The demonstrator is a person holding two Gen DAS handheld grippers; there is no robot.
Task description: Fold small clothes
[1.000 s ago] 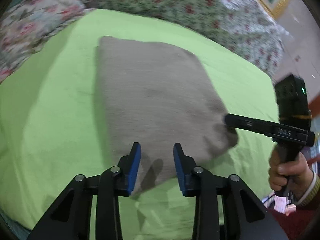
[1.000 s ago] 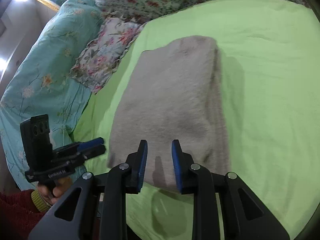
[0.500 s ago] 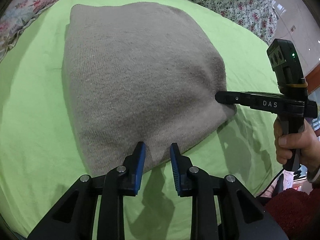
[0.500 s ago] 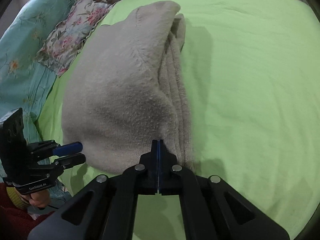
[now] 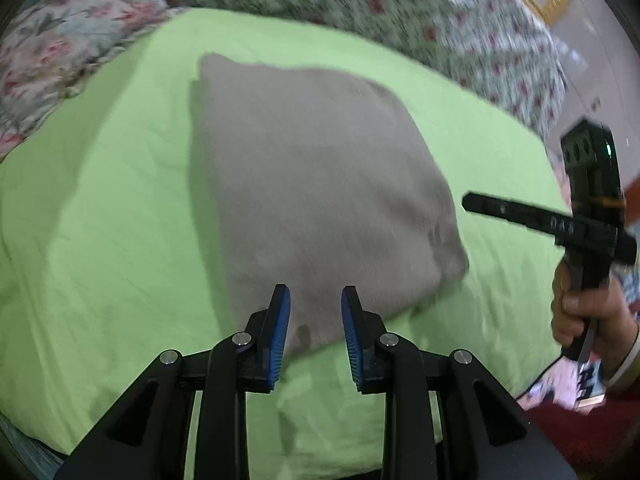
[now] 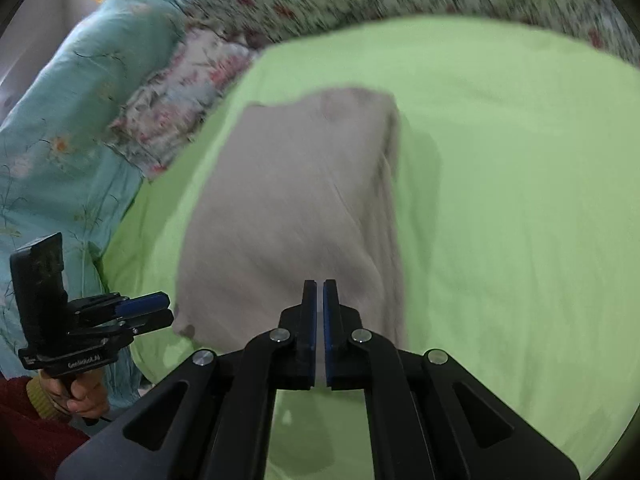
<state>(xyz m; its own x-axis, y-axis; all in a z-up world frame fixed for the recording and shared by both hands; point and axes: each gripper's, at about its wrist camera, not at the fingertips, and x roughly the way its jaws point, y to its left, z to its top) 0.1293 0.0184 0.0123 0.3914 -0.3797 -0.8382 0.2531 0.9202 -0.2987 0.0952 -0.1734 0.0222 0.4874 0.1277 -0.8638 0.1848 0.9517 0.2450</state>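
Observation:
A folded grey-beige knitted garment (image 5: 316,184) lies flat on the green bedsheet (image 5: 100,220); it also shows in the right wrist view (image 6: 296,216), with stacked folded edges along its right side. My left gripper (image 5: 314,300) is open and empty, just above the garment's near edge. My right gripper (image 6: 319,292) is shut with a thin slit between the pads, nothing held, raised over the garment's near right corner. In the left wrist view the right gripper (image 5: 480,206) hovers clear of the garment's right corner. In the right wrist view the left gripper (image 6: 150,310) sits by the garment's near left corner.
Floral quilts (image 5: 400,12) and a floral pillow (image 5: 60,40) border the far side of the sheet. A teal floral blanket (image 6: 52,140) lies to the left. The sheet's near edge (image 5: 280,440) drops off just below the grippers.
Both grippers have pulled back and up from the garment. The right gripper, shut at the garment's corner half a second ago, now hangs clear of it. The garment lies flatter.

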